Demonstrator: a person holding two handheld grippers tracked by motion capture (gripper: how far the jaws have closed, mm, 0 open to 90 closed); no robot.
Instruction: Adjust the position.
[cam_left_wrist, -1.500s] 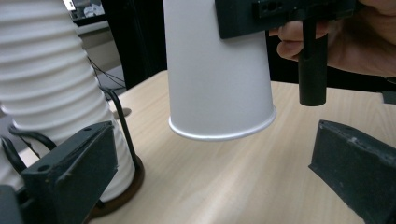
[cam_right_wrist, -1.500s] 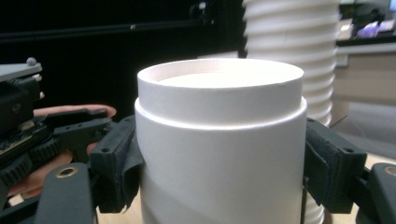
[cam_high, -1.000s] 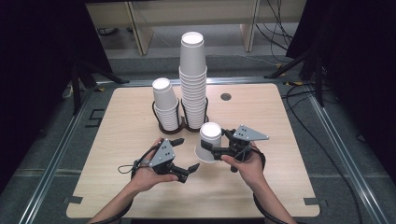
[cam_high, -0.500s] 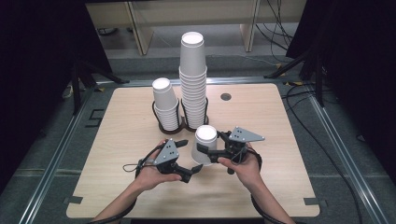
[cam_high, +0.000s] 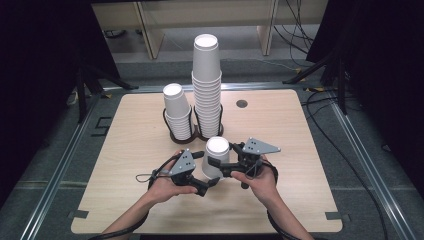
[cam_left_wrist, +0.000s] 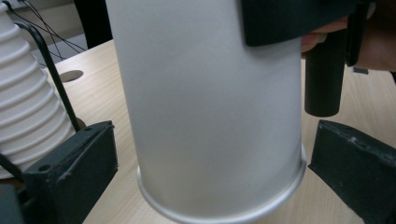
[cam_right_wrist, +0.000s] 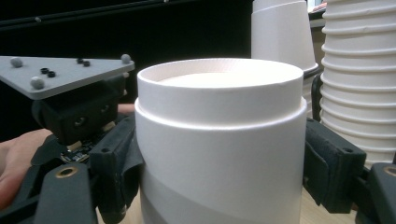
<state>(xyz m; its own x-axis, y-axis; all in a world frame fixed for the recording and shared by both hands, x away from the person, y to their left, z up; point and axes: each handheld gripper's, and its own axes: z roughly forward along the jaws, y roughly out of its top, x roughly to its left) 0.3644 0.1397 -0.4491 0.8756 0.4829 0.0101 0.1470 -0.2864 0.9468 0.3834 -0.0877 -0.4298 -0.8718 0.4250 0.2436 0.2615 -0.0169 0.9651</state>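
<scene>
Upside-down white paper cups (cam_high: 216, 159) sit near the front middle of the table (cam_high: 300, 150), just in front of 2 stacks in wire holders: the tall stack (cam_high: 207, 85) and the short stack (cam_high: 176, 111). In the right gripper view a step line shows on the cup wall, so this looks like 2 nested cups, 1 over the other. The right gripper (cam_high: 227, 167) has its jaws pressed on both sides of the upper cup, closed on it as far as I can judge. The left gripper (cam_high: 207, 184) comes in low near the cup's rim; in the left gripper view its 2 jaws stand wide apart on either side of the cup (cam_left_wrist: 210, 112), not touching it, holding nothing. Likely step: pulling the cups apart. To do it well, close the left jaws on the lower cup only, below the step, squeeze lightly so the paper does not crush, keep the right grip steady and pull straight along the cup axis, no twisting. Hard to make out: the number of nested cups, whether the rim touches the table, and the right jaws' contact, partly hidden behind the cup (cam_right_wrist: 219, 140).
</scene>
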